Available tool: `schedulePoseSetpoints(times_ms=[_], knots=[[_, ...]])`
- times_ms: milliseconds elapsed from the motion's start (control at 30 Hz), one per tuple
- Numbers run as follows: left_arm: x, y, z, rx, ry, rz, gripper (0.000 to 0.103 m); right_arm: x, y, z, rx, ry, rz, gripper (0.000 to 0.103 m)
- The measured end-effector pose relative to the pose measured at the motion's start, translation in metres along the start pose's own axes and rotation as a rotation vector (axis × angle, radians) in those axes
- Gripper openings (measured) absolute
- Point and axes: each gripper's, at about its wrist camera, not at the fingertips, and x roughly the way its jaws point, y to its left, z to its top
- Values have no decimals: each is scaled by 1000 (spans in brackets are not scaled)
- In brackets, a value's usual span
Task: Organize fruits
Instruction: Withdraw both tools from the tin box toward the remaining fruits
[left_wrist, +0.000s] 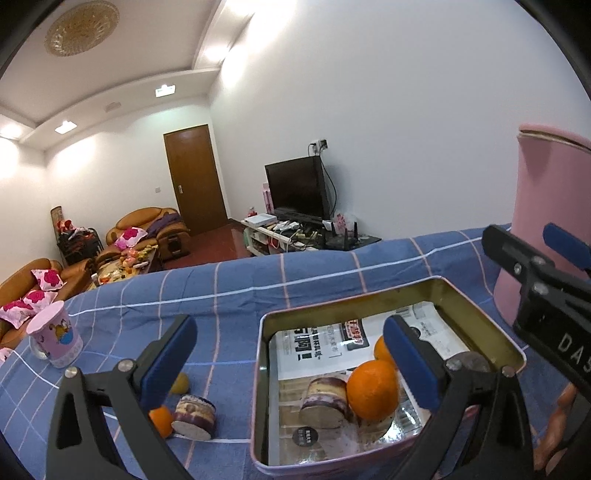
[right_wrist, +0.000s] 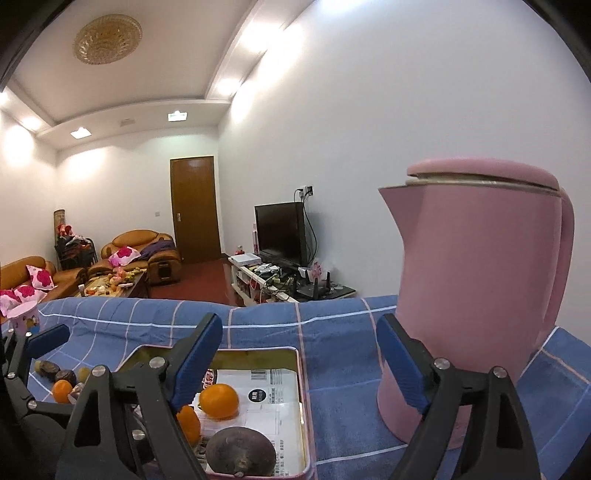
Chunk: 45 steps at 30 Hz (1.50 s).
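Observation:
A rectangular metal tin lined with newspaper sits on the blue checked cloth. It holds an orange, a second orange behind it and a purple passion fruit. My left gripper is open and empty, hovering over the tin's left rim. Left of the tin lie a purple fruit, an orange and a yellow fruit. My right gripper is open and empty above the tin's right side, where an orange and a purple fruit show.
A tall pink kettle stands right of the tin, close to my right gripper's right finger. A pink cartoon cup stands at the cloth's far left. More loose fruits lie left of the tin. The table's far edge drops to a living room.

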Motion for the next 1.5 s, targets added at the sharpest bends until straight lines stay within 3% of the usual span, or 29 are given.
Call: schedulePoseSetpoints(times_ms=[233, 500, 733, 1500], knots=[[1, 5, -5, -1, 34, -2, 103, -2, -4, -4, 29, 46, -5, 87], [-4, 33, -13, -92, 52, -1, 103, -8, 3, -8, 38, 80, -7, 87], [-8, 53, -21, -111, 80, -1, 103, -19, 14, -13, 71, 105, -14, 87], [-13, 138, -44, -137, 128, 22, 103, -27, 101, -31, 51, 222, 76, 87]])
